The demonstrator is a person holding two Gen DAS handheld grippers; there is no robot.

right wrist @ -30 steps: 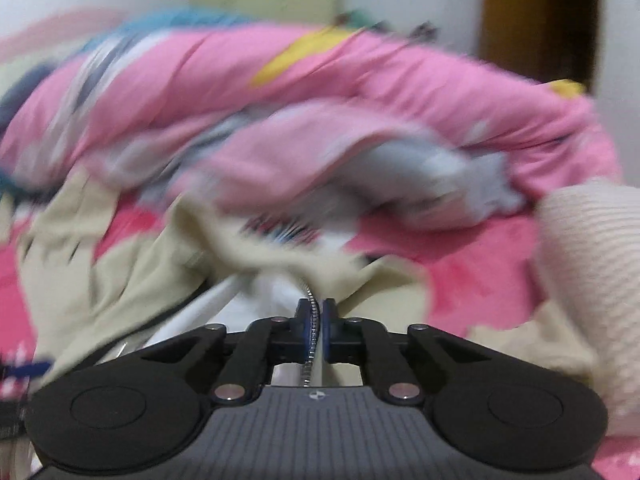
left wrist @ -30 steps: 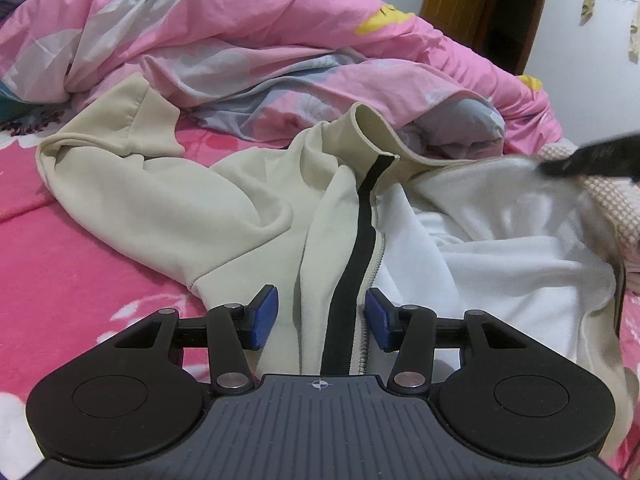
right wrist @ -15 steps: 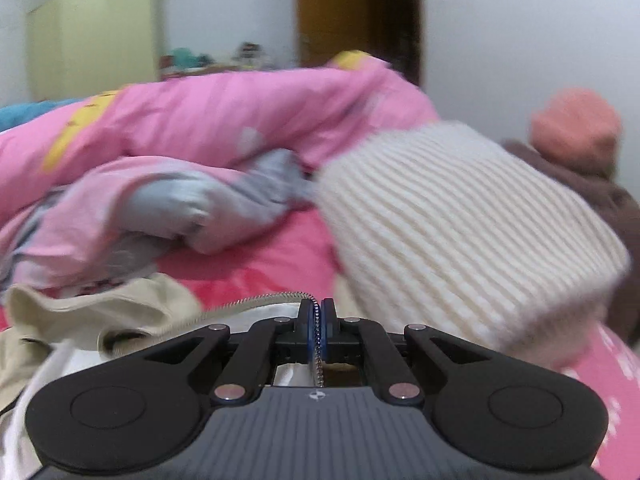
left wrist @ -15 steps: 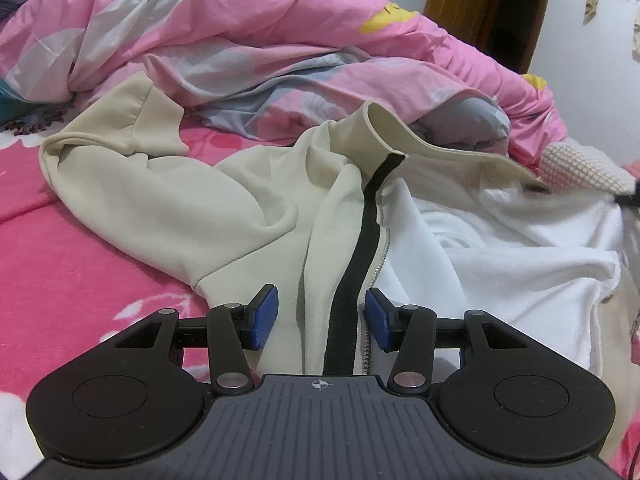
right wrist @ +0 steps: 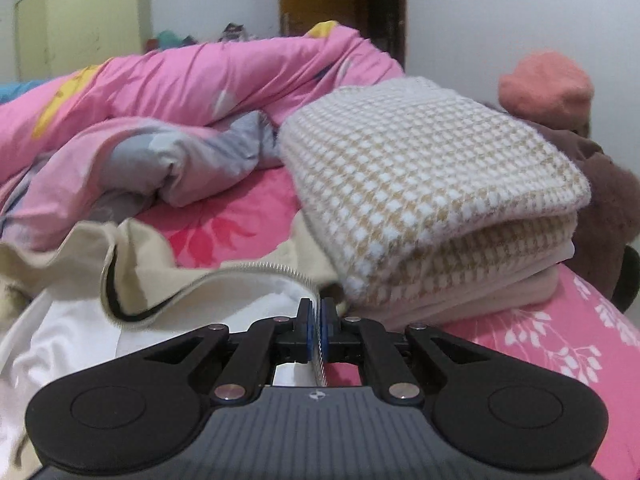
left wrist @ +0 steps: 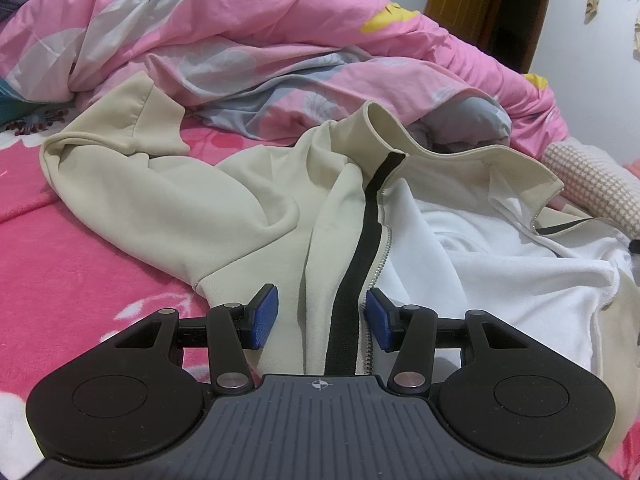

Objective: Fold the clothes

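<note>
Garment: a cream zip-up jacket with a white fleece lining lies open and rumpled on the bed, over a pink flowered bedsheet.
Jacket details: the stand-up collar sits at 12 o'clock of the left view; a black stripe runs beside the zipper from the collar down to 6 o'clock. One sleeve trails off toward 10 o'clock.
Left claw: about half open. Its blue pads stand on either side of the striped zipper edge and do not press on the cloth.
Right claw: nearly closed, its pads just beginning to part. The toothed zipper edge of the jacket's other front panel runs between them, and they pinch it.
Bedding: a crumpled pink and grey quilt is heaped behind the jacket, from 10 to 2 o'clock.
Folded pile: a beige and white checked knit garment lies folded at 1 o'clock in the right view, just beside the held edge.
Behind the pile: a coral knitted hat and something of brown plush lie at 2 to 3 o'clock.
</note>
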